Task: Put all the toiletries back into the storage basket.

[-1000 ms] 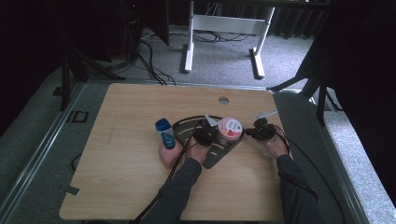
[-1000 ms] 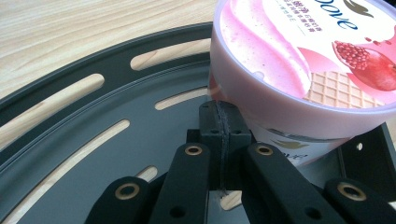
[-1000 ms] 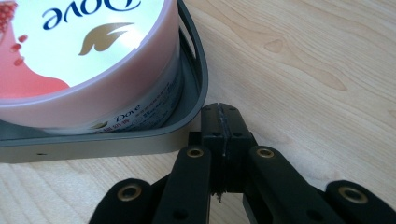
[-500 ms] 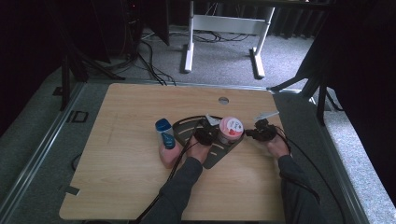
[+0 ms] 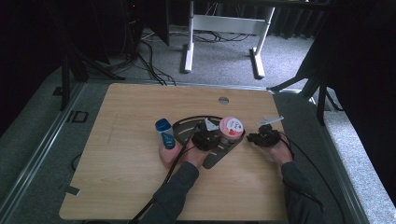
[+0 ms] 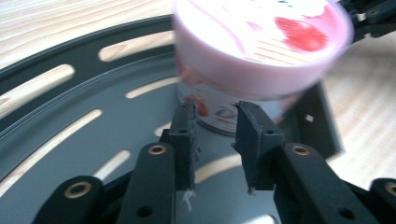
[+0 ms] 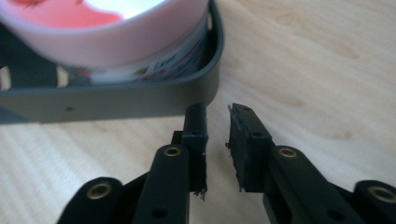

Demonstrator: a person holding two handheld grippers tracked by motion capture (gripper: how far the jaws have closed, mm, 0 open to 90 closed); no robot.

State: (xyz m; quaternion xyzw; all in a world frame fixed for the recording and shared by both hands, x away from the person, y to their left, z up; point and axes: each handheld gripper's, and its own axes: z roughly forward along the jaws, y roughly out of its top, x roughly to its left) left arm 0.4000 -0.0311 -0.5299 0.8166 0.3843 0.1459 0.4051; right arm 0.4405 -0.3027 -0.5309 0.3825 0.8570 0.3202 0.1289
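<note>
A pink-lidded cup [image 5: 230,126] stands on a dark grey slotted tray [image 5: 219,156] near the middle of the table. My left gripper [image 5: 214,134] sits on the tray at the cup's left side. In the left gripper view the cup [image 6: 261,42] is just past my left gripper [image 6: 215,109]. Its jaws have just been opening and stand a little apart with nothing between them. My right gripper [image 5: 251,137] rests on the wood right of the tray. My right gripper [image 7: 217,112] has also just been opening, empty, in front of the tray's rim [image 7: 116,100].
A pink bottle with a blue cap [image 5: 166,140] lies left of the tray, beside the person's left hand. Cables trail from both grippers toward the table's near edge. A round hole [image 5: 223,100] sits near the far edge. Bare wood [image 5: 116,154] spreads to the left.
</note>
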